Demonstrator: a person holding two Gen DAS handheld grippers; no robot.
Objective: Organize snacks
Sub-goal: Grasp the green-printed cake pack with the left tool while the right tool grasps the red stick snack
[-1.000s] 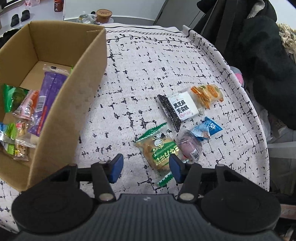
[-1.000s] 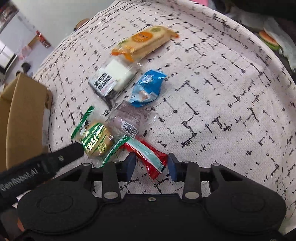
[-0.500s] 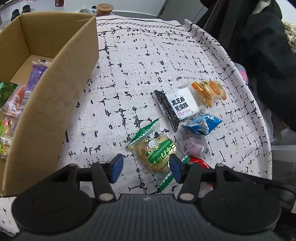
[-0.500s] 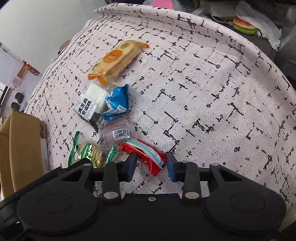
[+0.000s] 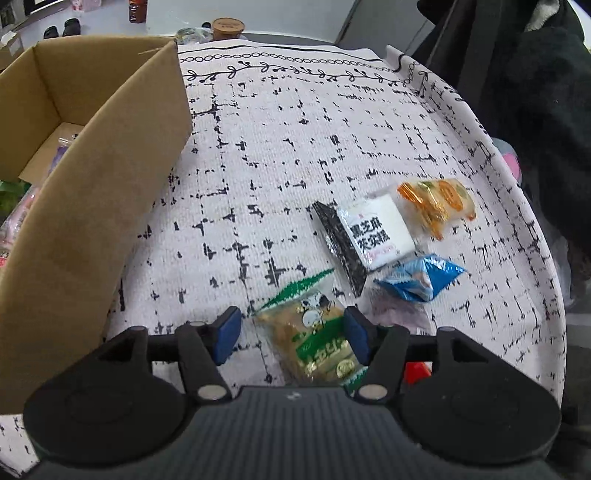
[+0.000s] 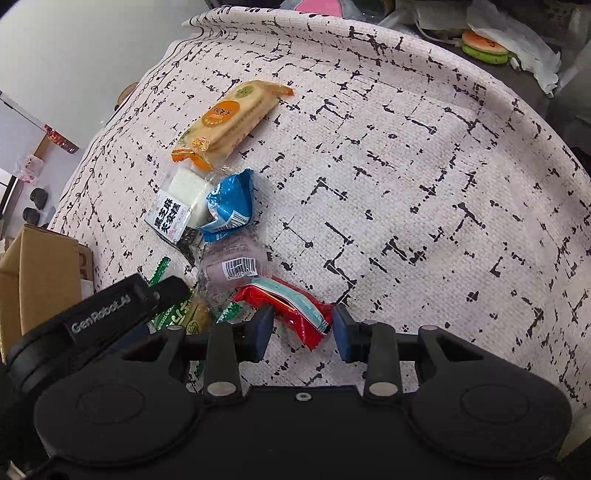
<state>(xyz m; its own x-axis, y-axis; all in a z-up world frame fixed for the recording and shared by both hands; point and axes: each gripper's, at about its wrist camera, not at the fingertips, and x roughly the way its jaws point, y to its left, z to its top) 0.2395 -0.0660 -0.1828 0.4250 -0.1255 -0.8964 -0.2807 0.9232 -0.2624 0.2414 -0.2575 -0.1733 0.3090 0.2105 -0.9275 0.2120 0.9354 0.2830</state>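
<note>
Snack packets lie in a cluster on the patterned tablecloth (image 5: 280, 155). My left gripper (image 5: 291, 334) is open, its blue pads either side of the green cake packet (image 5: 314, 339). My right gripper (image 6: 301, 332) is open around the red packet (image 6: 291, 308). Beyond lie a purple-filled clear packet (image 6: 232, 266), a blue packet (image 5: 421, 278), a white-and-black sesame packet (image 5: 369, 236) and an orange cracker packet (image 6: 229, 120). The cardboard box (image 5: 110, 177) at left holds several snacks.
The round table's edge curves along the right (image 5: 546, 258). Dark clothing (image 5: 535, 74) hangs beyond it. A jar (image 5: 228, 27) and a bottle (image 5: 137, 5) stand at the far end. A burger-shaped item (image 6: 485, 48) lies off the table in the right wrist view.
My left gripper moved forward and right from the box until the green packet sat between its pads. My right gripper closed in on the red packet.
</note>
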